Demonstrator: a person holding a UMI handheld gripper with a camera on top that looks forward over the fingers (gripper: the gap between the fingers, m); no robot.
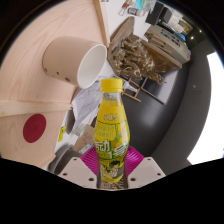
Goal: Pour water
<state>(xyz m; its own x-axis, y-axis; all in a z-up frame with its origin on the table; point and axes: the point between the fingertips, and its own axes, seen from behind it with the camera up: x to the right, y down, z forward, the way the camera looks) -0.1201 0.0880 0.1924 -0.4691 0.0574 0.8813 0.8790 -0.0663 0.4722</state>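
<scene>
Bottle point(110, 135), yellow with a yellow cap and green label, stands upright between the fingers point(78, 167), which clamp its lower body. Beyond it a white cup point(72, 58) lies on its side on the table point(30, 85), near a red disc point(35, 127).

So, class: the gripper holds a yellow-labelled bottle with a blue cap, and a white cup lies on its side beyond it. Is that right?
Not quite. The bottle held between the gripper fingers has a yellow cap, not blue, as the gripper view shows. The white cup does lie on its side beyond it.
</scene>
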